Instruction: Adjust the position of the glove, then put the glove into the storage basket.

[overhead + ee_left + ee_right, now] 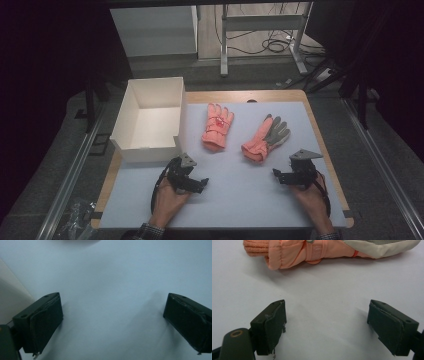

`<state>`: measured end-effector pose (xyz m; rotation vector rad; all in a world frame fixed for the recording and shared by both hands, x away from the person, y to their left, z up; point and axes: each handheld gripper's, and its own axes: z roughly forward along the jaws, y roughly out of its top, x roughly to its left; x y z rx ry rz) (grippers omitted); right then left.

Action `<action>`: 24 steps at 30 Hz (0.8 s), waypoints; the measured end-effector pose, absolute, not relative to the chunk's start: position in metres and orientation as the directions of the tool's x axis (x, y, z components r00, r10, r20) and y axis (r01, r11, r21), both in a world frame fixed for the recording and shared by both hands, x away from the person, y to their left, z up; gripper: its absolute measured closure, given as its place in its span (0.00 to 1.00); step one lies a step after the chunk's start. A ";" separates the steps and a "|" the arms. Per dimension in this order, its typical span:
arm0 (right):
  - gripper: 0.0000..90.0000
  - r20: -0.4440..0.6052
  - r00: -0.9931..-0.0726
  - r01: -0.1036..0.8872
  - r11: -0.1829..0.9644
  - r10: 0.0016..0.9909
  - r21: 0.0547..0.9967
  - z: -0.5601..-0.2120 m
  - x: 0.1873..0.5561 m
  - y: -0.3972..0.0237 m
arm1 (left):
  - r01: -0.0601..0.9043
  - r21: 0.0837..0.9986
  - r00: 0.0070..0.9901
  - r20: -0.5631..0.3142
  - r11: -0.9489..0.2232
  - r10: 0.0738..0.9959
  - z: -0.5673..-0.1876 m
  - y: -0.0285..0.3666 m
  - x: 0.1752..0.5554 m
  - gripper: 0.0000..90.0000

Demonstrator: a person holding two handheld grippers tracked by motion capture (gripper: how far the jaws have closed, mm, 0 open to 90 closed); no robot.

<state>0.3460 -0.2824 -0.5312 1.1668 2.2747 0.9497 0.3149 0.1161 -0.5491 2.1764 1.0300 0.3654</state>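
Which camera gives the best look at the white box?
The high view: the white box sits whole at the table's left, open on top. In the left gripper view, a pale edge at far left may be its wall. The right gripper view faces a glove instead.

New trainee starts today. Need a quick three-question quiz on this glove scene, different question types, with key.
1. True or false: the right gripper grips a glove.
2. How many pink gloves lie on the mat? A) one B) two C) three
3. Fill in: the white box sits on the ___ side of the table, seen from the high view.

Key:
1. False. Its jaws stand open over bare mat, short of the right glove.
2. B, the left glove being the other.
3. Left.
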 end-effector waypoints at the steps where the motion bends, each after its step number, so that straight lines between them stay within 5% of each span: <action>1: 0.18 -0.051 -0.565 0.543 0.417 0.823 0.729 -0.531 0.346 -0.283 | 0.569 0.689 0.646 -0.037 -0.448 0.763 -0.549 0.116 0.315 0.03; 24: 0.18 -0.014 -0.545 0.568 0.381 0.838 0.730 -0.527 0.347 -0.286 | 0.566 0.692 0.647 -0.036 -0.448 0.762 -0.549 0.117 0.315 0.03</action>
